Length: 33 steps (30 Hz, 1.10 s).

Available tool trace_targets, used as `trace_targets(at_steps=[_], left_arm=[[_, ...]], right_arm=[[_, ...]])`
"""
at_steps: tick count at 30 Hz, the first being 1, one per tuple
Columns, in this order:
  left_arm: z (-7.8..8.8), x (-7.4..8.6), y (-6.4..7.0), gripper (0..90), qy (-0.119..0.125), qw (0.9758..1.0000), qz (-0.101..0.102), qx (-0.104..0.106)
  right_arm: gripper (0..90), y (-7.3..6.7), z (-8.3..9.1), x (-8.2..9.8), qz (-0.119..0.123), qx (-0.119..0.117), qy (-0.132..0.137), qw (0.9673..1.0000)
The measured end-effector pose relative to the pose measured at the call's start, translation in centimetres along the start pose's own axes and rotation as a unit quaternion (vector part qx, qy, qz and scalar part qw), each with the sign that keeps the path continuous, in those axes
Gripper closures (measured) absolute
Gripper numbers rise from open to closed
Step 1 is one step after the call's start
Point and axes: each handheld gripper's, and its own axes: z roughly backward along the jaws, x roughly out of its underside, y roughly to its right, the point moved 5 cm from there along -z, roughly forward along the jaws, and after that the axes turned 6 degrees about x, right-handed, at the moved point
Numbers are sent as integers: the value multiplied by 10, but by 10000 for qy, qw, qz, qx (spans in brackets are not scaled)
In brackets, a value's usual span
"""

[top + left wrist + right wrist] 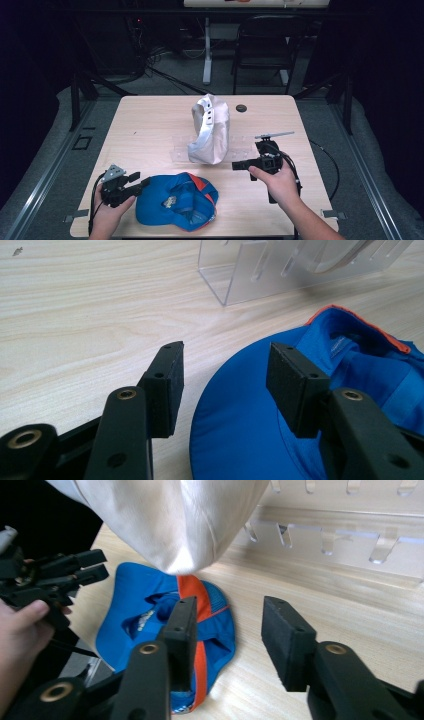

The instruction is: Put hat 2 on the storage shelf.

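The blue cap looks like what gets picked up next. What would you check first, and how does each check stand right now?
1. Left gripper open: ok, fingers spread.
2. Left gripper lined up with the blue cap: ok, the brim edge sits between its fingers in the left gripper view.
3. Right gripper open and holding nothing: ok.
4. Cap free of other things: ok, it lies apart from the white cap on the clear rack.
5. Cap lying inside up: ok.
6. Grip firm enough on soft fabric: cannot tell.
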Motion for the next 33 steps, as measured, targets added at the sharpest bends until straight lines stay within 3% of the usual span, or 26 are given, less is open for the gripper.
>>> trace_targets(at_steps=[5, 9, 14, 15, 16, 19, 23, 28, 33], left_arm=[[-2, 2, -2, 501, 7, 10000, 43, -34], [-2, 3, -2, 501, -13, 10000, 30, -28], [-1, 3, -3, 501, -2, 10000, 45, -17], [-1, 3, -3, 501, 19, 10000, 53, -22], [-1, 3, -3, 500, 5, 10000, 54, -27], [0, 4, -3, 499, -81, 10000, 37, -9], [-2, 5, -3, 498, -48, 10000, -6, -32], [-3, 5, -3, 498, -61, 10000, -24, -58], [-4, 6, -3, 498, -87, 9999, -27, -74]], right_arm=[[533, -1, -11, 15, 42, -7, 29, 10000], [514, 0, -22, 28, -58, -134, 12, 9999], [551, 1, -38, 46, -143, -289, -146, 9994], [568, -1, -42, 49, -254, -380, -112, 9989], [591, -1, -43, 52, -271, -299, -230, 9989], [618, -5, -52, 61, -225, -466, -407, 9978], [619, -11, -62, 69, -77, -489, -619, 9969], [607, -14, -72, 75, -108, -591, -817, 9948], [593, -16, -83, 84, -44, -753, -1134, 9907]])
